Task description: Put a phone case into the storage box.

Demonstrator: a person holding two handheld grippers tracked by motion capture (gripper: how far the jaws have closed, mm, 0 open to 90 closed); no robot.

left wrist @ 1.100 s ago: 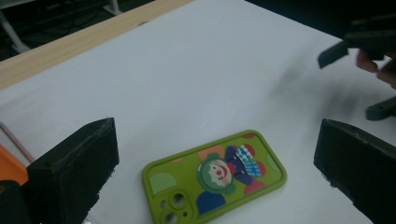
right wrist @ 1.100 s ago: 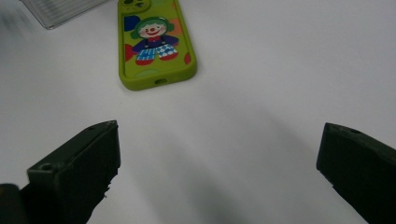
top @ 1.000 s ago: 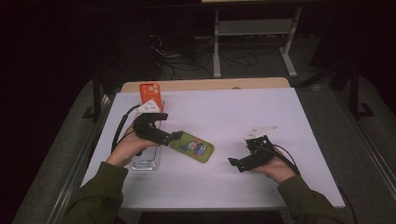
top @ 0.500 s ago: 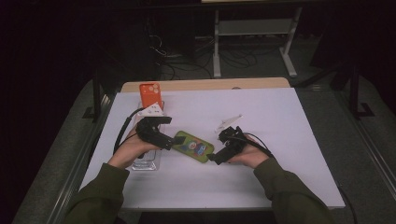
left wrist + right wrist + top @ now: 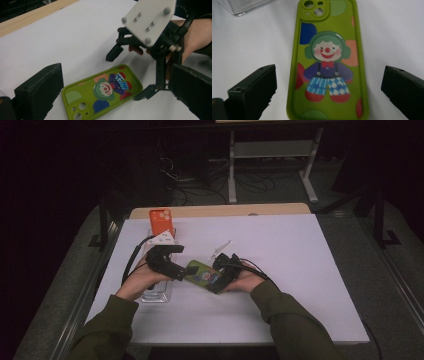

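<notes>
Near the middle of the table (image 5: 300, 250), slightly left, the green case (image 5: 202, 273) lies flat with its clown picture up, between the two grippers. The left gripper (image 5: 181, 273) sits at its left end, the camera-hole end, with jaws spread wide and the case between them, not touching either pad as far as the left gripper view shows. The right gripper (image 5: 219, 281) comes in at the other end, also spread, one jaw on each long side of the case (image 5: 328, 62), both well clear of the edges.

Risks from here, as I judge them:

- Both grippers are crowded onto one small thing. In the left gripper view the right gripper (image 5: 130, 75) hangs just beyond the case (image 5: 102, 93); if both close or push in at once, jaws could knock together.
- The case looks soft and smooth-edged. A pinch across its long sides may bow it, or it may squirt out of the pads toward the near edge.
- If one jaw meets the case before the other, it will slide or spin on the white surface instead of being gripped.
- A clear box (image 5: 155, 292) lies just left of the case under the left hand (image 5: 142, 279), and an orange phone (image 5: 161, 221) stands farther off; a sliding case or a swinging hand could bump the box.
- Trailing cables could drag across the case during a lift.
</notes>
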